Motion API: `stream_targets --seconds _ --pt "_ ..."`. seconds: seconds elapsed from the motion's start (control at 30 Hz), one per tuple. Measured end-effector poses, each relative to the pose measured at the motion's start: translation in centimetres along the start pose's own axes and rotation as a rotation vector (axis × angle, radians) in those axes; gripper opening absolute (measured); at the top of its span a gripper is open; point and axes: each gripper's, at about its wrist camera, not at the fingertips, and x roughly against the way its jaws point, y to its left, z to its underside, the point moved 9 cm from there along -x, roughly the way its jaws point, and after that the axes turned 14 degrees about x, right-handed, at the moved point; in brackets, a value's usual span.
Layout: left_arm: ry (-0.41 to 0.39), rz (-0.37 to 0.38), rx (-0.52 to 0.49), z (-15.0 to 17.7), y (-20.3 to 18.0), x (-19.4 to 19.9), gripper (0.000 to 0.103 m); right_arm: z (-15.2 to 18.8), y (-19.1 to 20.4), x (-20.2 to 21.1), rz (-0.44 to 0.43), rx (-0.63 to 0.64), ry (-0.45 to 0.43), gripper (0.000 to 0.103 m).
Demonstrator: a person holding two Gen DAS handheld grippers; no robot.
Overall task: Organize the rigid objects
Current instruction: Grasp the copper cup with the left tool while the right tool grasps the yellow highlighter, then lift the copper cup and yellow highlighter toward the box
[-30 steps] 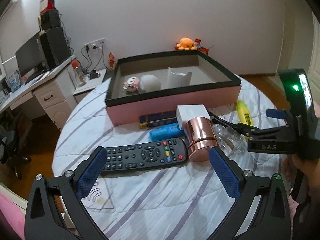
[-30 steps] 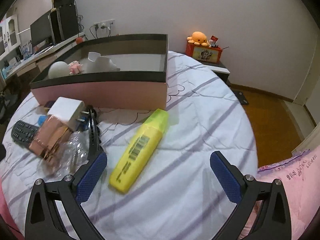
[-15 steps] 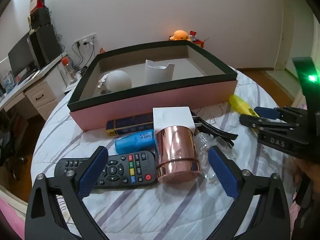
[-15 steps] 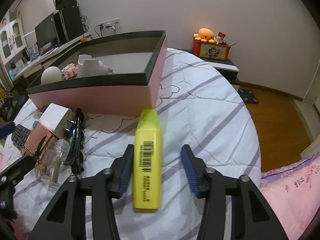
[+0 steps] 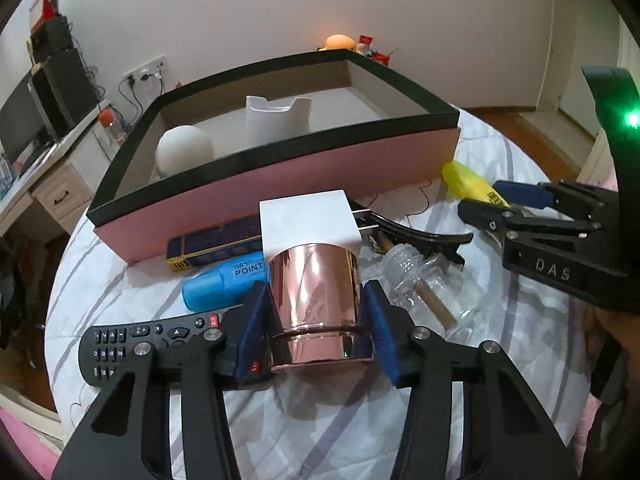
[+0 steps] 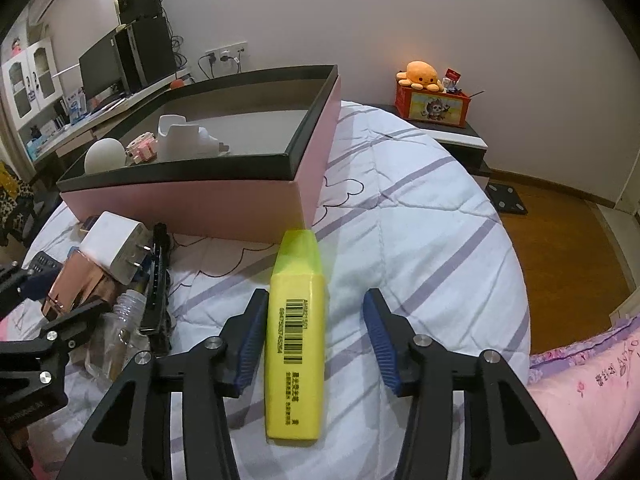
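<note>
Grippers both down on the striped bedspread [image 6: 420,208], each straddling an object in front of the pink box [image 5: 280,188].

Left gripper [image 5: 316,328]: jaws have just been closing, and both blue pads now sit against the sides of the rose-gold cylinder [image 5: 316,304], which lies on its side. That reads as a grip on it. Cylinder is on the near side of the box, touching the white plug adapter [image 5: 308,220] behind it. Remote control [image 5: 132,340] and blue marker [image 5: 224,284] lie just left of the cylinder, clear glass bottle [image 5: 424,292] just right.

Right gripper [image 6: 316,336]: jaws partly closed around the yellow highlighter [image 6: 296,336]. Left pad touches its side; the right pad stands clear with bedspread showing between, so no clamp yet. Highlighter lies flat off the box's near right corner, cap end almost at the box wall.

Inside the box: a white sphere [image 5: 184,152] and a white holder [image 5: 278,120], toward its left end.
</note>
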Motion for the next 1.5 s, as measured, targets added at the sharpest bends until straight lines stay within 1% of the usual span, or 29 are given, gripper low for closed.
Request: stream_targets --seconds 0.07,0.1,0.13,0.2,0.33,0.43,0.6,0.77,0.83,0.9,0.97,1.03,1.17,1.23,1.27,1.33,1.37,1.43,1.5 --pt "0.007 0.009 0.002 0.2 0.1 0.2 0.048 0.1 -0.1 0.1 -0.012 -0.01 -0.013 0.049" --pt "0.009 0.01 0.0 0.2 0.1 0.2 0.048 0.1 -0.2 0.2 -0.02 -0.018 -0.024 0.046" --pt "0.012 0.012 0.003 0.3 0.2 0.4 0.048 0.2 -0.3 0.2 -0.034 -0.027 -0.028 0.04" --pt "0.021 0.02 -0.002 0.7 0.3 0.7 0.048 0.2 -0.5 0.3 -0.053 -0.041 -0.034 0.039" --pt "0.029 0.032 -0.007 1.7 0.4 1.5 0.048 0.5 0.0 0.8 -0.038 -0.019 -0.018 0.034" --pt "0.03 0.038 -0.009 2.1 0.6 1.9 0.048 1.1 0.7 1.6 -0.042 -0.006 -0.005 0.03" --pt "0.02 0.014 -0.011 2.0 0.3 1.4 0.049 1.8 1.4 2.2 -0.031 0.011 0.005 0.03" --pt "0.007 0.025 -0.004 1.4 0.1 0.8 0.049 1.1 0.9 1.5 -0.011 0.015 -0.006 0.03" --pt "0.004 0.019 -0.01 1.3 0.1 0.7 0.048 0.7 0.6 1.1 -0.004 0.018 0.0 0.033" --pt "-0.002 0.016 -0.029 1.2 -0.1 0.6 0.048 0.3 0.6 0.6 0.004 0.038 0.007 0.033" --pt "-0.005 0.025 -0.013 1.2 0.0 0.8 0.047 0.0 0.7 0.4 0.008 0.068 0.004 0.032" --pt "-0.004 0.041 0.002 1.1 0.1 1.0 0.047 0.0 0.7 0.5 -0.007 0.067 -0.013 0.027" --pt "-0.01 0.066 0.023 0.9 0.5 1.7 0.047 0.2 0.9 1.6 -0.017 0.052 -0.047 0.027" --pt "-0.014 0.088 0.037 0.8 0.6 2.2 0.047 0.3 1.1 2.3 -0.057 0.024 -0.071 0.027" --pt "-0.019 0.094 0.04 0.8 0.7 2.5 0.047 0.1 1.3 2.9 -0.071 0.011 -0.101 0.027" --pt "-0.037 0.113 0.051 0.6 0.9 3.4 0.047 0.0 1.5 3.8 -0.116 -0.022 -0.134 0.027" --pt "-0.047 0.117 0.058 0.5 1.1 3.9 0.047 -0.2 1.5 4.4 -0.13 -0.041 -0.17 0.027" --pt "-0.067 0.124 0.075 0.2 1.6 4.7 0.047 -0.4 1.8 5.2 -0.153 -0.053 -0.185 0.027" --pt "-0.093 0.133 0.116 -0.2 2.3 5.8 0.047 -0.9 2.2 6.1 -0.157 -0.053 -0.217 0.027"
